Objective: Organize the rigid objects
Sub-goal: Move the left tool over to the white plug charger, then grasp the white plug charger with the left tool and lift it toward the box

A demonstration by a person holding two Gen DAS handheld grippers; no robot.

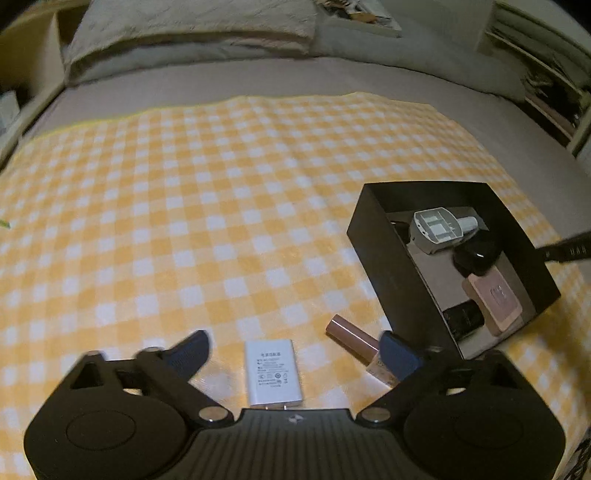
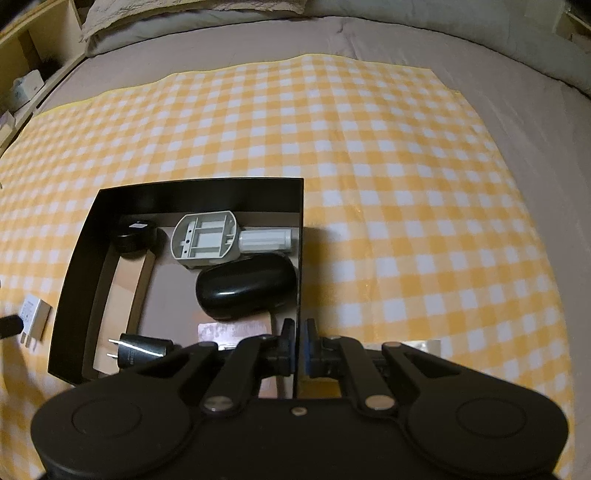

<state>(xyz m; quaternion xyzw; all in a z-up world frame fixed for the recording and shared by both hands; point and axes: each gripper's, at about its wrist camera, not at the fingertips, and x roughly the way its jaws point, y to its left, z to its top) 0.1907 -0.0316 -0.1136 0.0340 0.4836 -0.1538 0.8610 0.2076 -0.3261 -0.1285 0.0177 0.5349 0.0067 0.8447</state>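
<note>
A white charger (image 1: 273,373) lies flat on the yellow checked cloth between the fingers of my left gripper (image 1: 295,341), which is open, its pads clear of it. A rose-gold tube (image 1: 354,339) lies beside the right finger. The black box (image 2: 199,194) holds a grey plastic holder (image 2: 207,240), a black oval case (image 2: 247,284), a black plug (image 2: 144,350), a round black jar (image 2: 135,236) and a pink compact (image 1: 495,301). My right gripper (image 2: 300,347) is shut on the box's right wall. The right wrist view shows the white charger (image 2: 34,317) left of the box.
The checked cloth (image 1: 221,206) covers a bed with a grey sheet (image 2: 517,122). A pillow (image 1: 192,33) lies at the far end. Shelves (image 2: 26,74) stand along the left side and more shelves (image 1: 554,85) along the right.
</note>
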